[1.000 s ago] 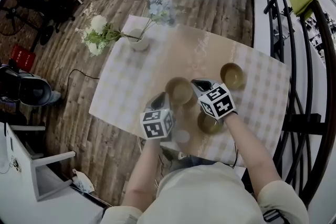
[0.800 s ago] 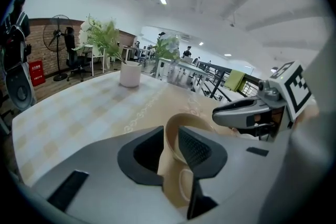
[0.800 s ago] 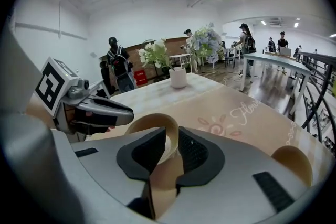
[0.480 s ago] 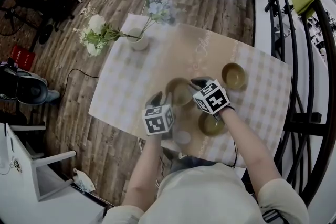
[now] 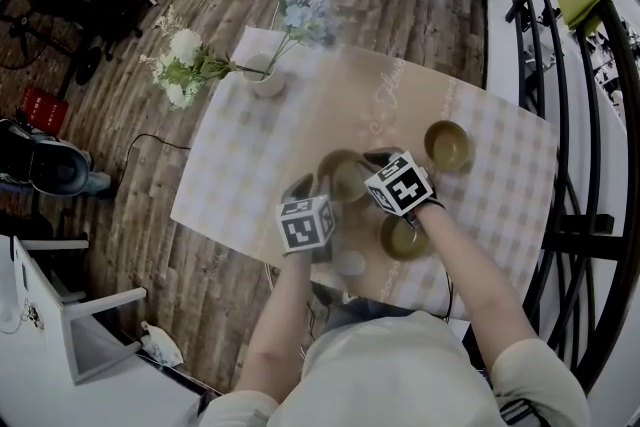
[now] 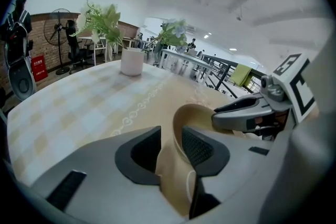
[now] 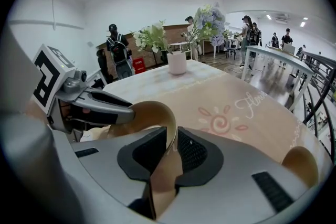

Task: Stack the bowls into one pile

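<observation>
Currently tan round bowl [image 5: 342, 177] is set at centre of head view on checked tablecloth [image 5: 245, 165]; rim is straddled from both sides. Left gripper [image 6: 169, 148]: jaws wide, just been closing slightly, bowl wall between pads, not pinched. Right gripper [image 7: 167, 152]: jaws narrower, likewise just been closing, wall between, firm press not evident. Step judged: grasp for lift. Pads best seated deeper over rim and closed together, so bowl is not tipped. Lift to be kept level, toward second tan bowl [image 5: 405, 237] at lower right.
</observation>
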`<state>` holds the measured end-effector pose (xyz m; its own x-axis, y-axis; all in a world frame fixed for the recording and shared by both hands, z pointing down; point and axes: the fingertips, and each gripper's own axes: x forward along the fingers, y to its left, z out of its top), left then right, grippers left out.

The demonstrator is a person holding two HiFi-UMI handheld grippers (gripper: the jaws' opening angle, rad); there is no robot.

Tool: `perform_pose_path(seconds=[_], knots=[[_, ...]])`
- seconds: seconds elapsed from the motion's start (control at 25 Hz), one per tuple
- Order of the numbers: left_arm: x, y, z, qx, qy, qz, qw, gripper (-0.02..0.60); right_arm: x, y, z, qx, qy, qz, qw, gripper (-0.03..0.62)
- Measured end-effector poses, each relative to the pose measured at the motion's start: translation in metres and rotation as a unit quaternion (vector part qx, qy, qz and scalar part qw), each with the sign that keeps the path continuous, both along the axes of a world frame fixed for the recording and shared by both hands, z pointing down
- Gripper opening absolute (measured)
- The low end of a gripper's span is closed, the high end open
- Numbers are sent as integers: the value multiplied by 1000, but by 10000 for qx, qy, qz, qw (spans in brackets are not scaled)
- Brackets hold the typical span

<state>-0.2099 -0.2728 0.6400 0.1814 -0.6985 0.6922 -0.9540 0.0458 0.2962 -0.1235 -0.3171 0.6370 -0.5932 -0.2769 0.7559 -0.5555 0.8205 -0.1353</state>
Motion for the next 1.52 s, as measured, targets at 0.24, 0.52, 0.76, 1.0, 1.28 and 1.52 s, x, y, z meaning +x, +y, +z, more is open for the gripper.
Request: perform_pose_path(seconds=[0.24,0.52,0.76,1.0,1.28,1.52], knots=[[4,2,2,-34,-94,62,9999,55,-5,1,-9,54,-113,-16,9999,38],[2,10,-10,126,-4,-71,9999,52,-12,3,-27,253,-179,-67,9995,26],[1,19,-36,445,86,-90,9989,49,-13,12,-51,511,-232,-46,9984,23],[3,38,-52,622,10,-4,9981,48,-9,33,-72,707,-236,23,9972,23],[14,63,-73,837,16,181,9963,48,3,61,-89,909,-245,191,9954,23],[19,85,-83,951,-10,332,9949,46,9,86,-100,1037,-269,358,9936,23]])
